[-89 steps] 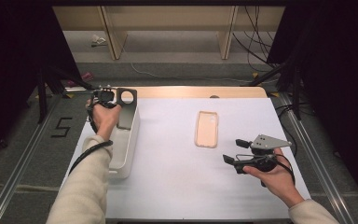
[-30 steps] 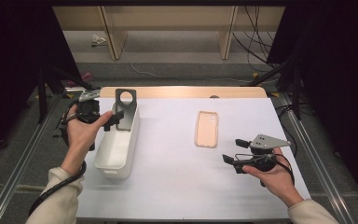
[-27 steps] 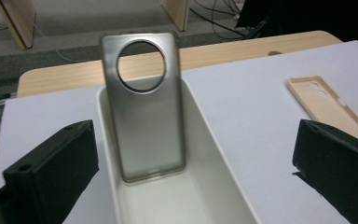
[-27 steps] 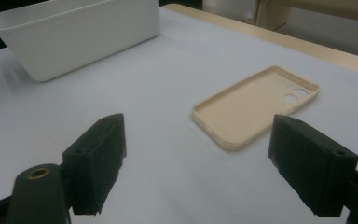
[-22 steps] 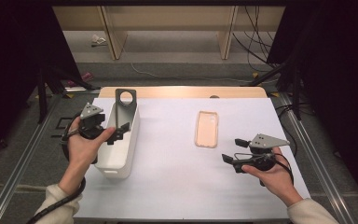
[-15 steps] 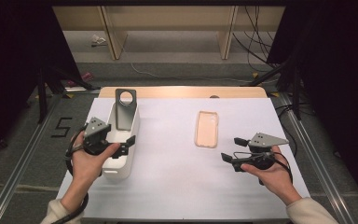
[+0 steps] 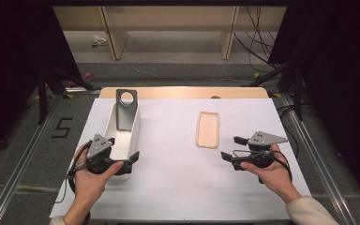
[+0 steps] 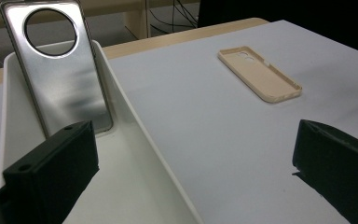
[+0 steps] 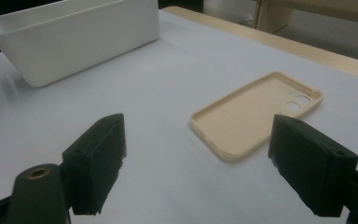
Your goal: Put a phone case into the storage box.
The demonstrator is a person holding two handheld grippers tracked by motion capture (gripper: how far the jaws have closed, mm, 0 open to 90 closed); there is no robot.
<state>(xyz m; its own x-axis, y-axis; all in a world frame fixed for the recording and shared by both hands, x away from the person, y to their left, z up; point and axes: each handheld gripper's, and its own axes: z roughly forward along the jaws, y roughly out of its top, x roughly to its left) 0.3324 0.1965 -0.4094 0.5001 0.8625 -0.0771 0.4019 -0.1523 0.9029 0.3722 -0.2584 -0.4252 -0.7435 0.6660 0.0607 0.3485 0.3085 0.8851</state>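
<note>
So far the silver phone case (image 8: pixel 58 70) leans in the white bin (image 7: pixel 114 145) ahead of my left gripper (image 7: pixel 122 165); the beige case (image 9: pixel 256 114) lies ahead between my right gripper's (image 7: pixel 229 147) jaws, both pairs apart and empty.

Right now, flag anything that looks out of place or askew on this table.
Nothing damaged or spilled. One oddity: the grey phone case stands tilted against the far end of the white bin instead of lying flat. The beige phone case lies flat, hollow side up, on the table.

The right gripper (image 9: pixel 200 172) hangs with jaws wide apart above the white table (image 9: pixel 135 93). A beige phone case (image 9: pixel 256 114) lies hollow side up between and beyond them. A white bin (image 9: pixel 79 35) stands farther off.
</note>
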